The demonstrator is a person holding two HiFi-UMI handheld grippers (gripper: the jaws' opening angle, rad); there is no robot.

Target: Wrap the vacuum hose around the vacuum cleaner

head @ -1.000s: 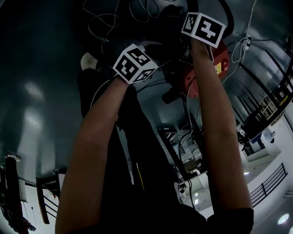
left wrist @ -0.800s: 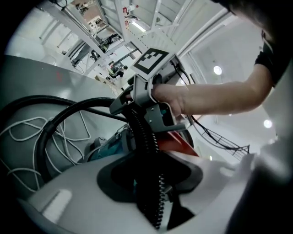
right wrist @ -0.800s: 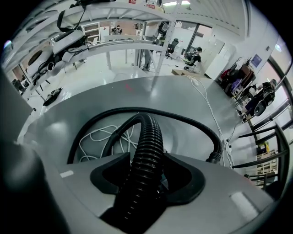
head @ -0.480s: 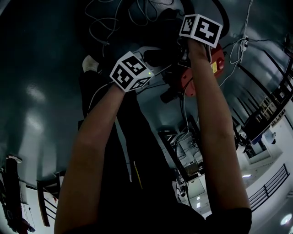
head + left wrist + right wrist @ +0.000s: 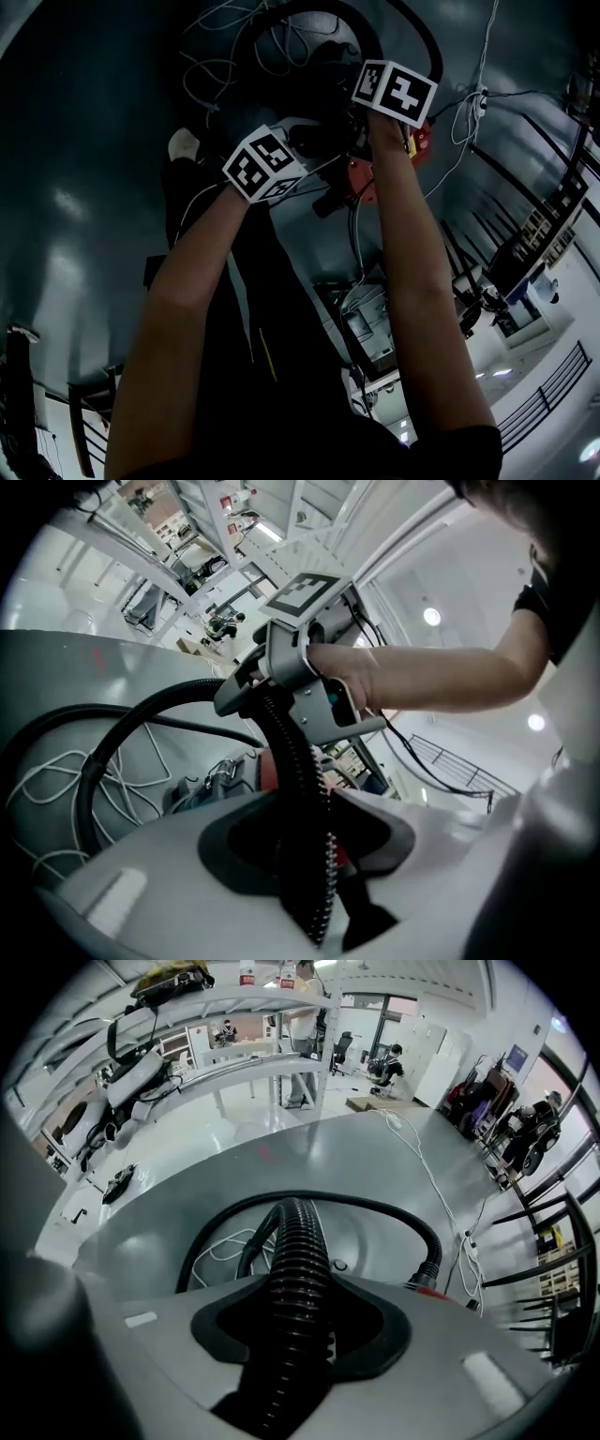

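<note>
Left gripper [image 5: 307, 869] and right gripper [image 5: 295, 1340], its jaws just closing further, both clamp the hose [image 5: 296, 1232] over the vacuum cleaner [image 5: 361, 172], likely gathering slack for wrapping.

Hose loop [image 5: 298, 1260], white cables [image 5: 202, 66], red vacuum [image 5: 359, 173] block ahead; bare floor [image 5: 84, 141] at left open.

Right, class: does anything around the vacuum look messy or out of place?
Yes. Loose white cables lie tangled on the floor inside the loop of the hose, near the vacuum. They look stray and might snag the hose during wrapping.
</note>
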